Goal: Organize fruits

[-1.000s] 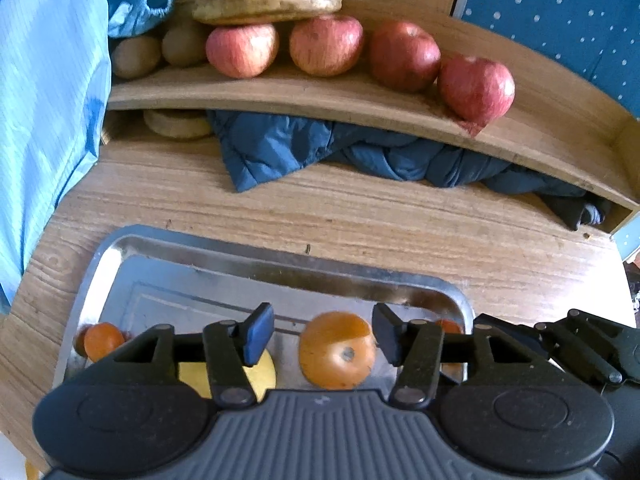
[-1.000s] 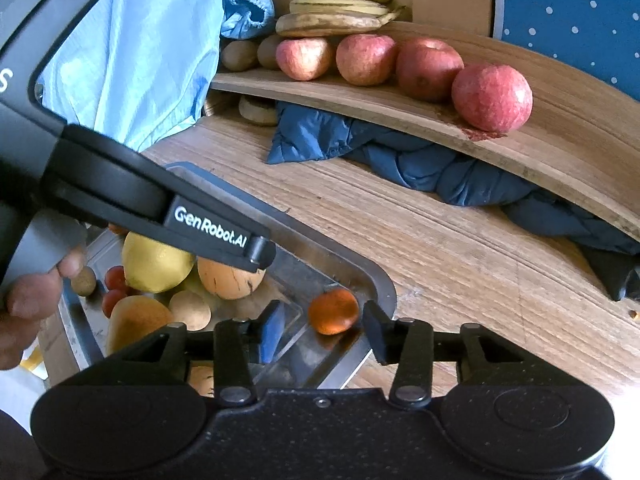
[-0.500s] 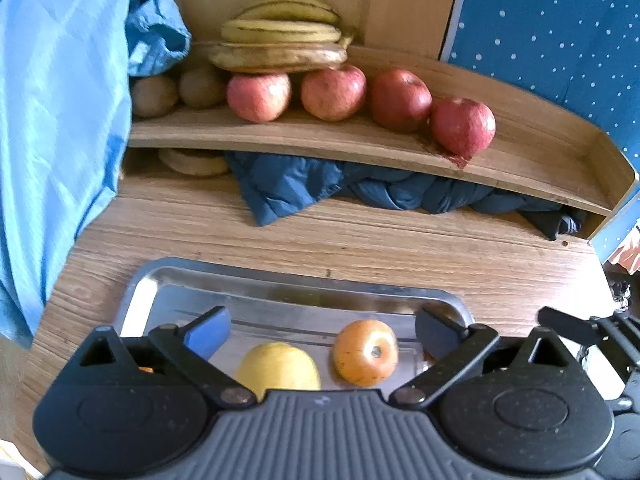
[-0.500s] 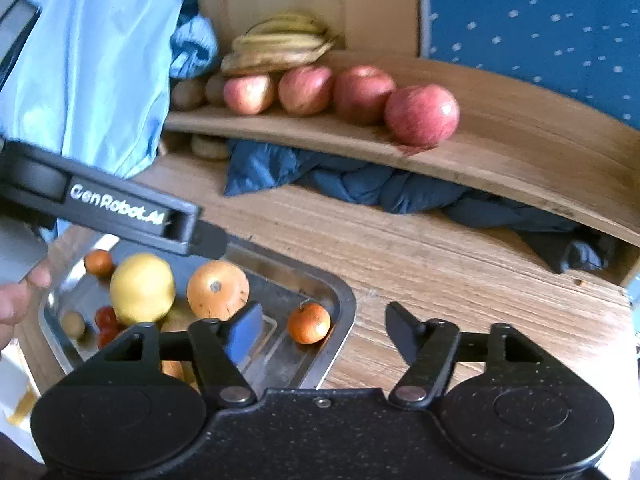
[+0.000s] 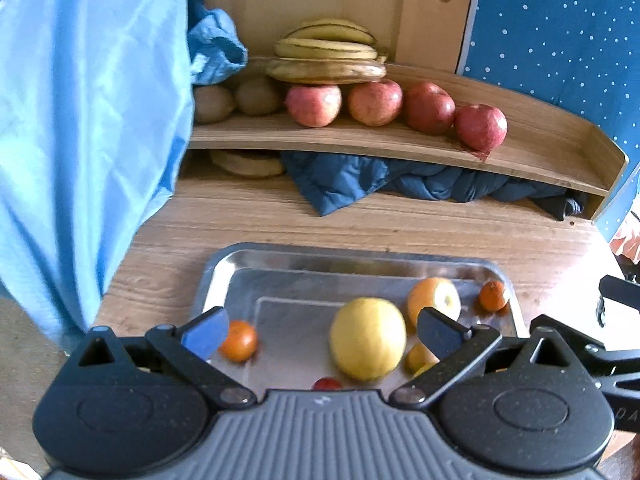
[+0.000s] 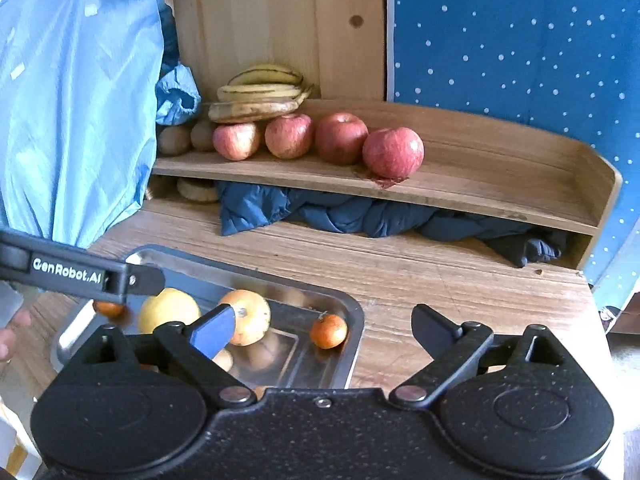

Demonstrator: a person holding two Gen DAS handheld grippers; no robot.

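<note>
A steel tray (image 5: 280,256) on the wooden table holds a yellow pear-like fruit (image 5: 368,338), an orange persimmon (image 5: 434,300), small tangerines (image 5: 239,340) and other small fruit. My left gripper (image 5: 320,330) is wide open and empty, raised above the tray. My right gripper (image 6: 322,328) is wide open and empty, above the tray's right end (image 6: 356,320), with a tangerine (image 6: 329,331) between its fingers in view. On the wooden shelf (image 5: 400,146) lie several red apples (image 5: 480,126), kiwis (image 5: 256,96) and bananas (image 5: 326,54).
A dark blue cloth (image 5: 400,184) is bunched under the shelf. A light blue plastic sheet (image 5: 80,120) hangs at the left. A blue dotted wall (image 6: 520,40) stands behind the shelf. The left gripper's body (image 6: 72,274) crosses the right wrist view.
Both grippers have opened wide and pulled back and up from the tray. More of the tray and shelf shows now. The persimmon and tangerine stay in the tray.
</note>
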